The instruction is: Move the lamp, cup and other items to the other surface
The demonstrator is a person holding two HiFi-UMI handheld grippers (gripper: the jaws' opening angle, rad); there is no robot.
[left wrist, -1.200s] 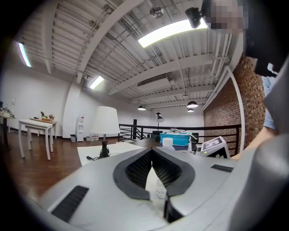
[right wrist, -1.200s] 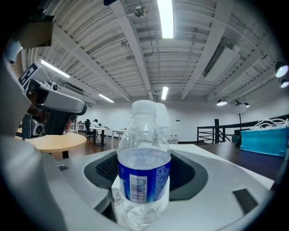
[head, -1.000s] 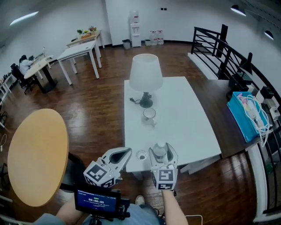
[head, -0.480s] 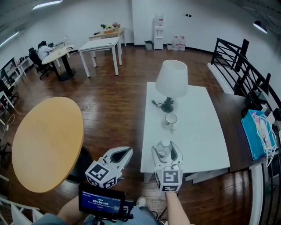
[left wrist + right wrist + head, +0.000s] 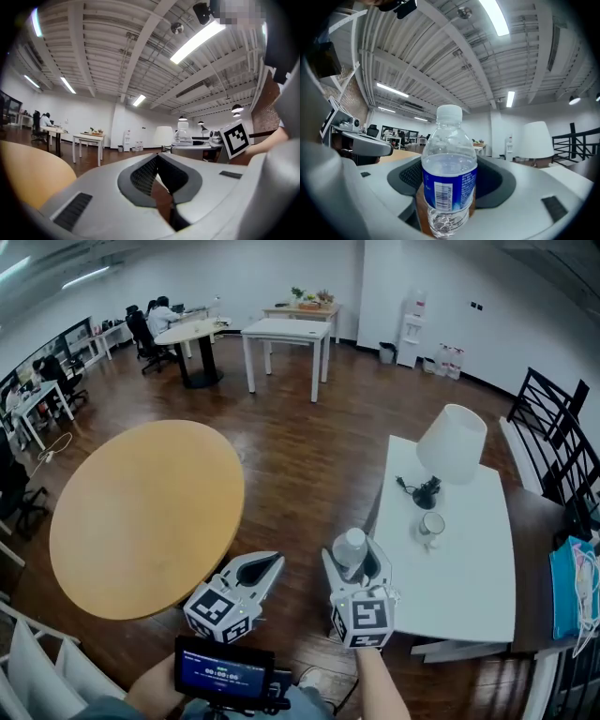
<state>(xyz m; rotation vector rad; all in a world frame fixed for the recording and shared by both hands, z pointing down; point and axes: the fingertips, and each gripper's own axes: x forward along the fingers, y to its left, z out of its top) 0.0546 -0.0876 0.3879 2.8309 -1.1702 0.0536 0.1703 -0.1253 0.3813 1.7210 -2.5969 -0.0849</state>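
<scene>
Right gripper clamped on clear plastic water bottle with blue label and white cap, at label band. Judged light, thin-walled, slippery: hold mid-body, moderate squeeze. Left gripper closed, empty.

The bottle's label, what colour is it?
Blue, with a white barcode patch. The bottle shows best in the right gripper view.

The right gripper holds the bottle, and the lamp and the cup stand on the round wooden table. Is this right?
Not fully. The right gripper does hold the bottle, but the lamp and the cup stand on the white table, not on the round wooden table. The head view shows this.
</scene>
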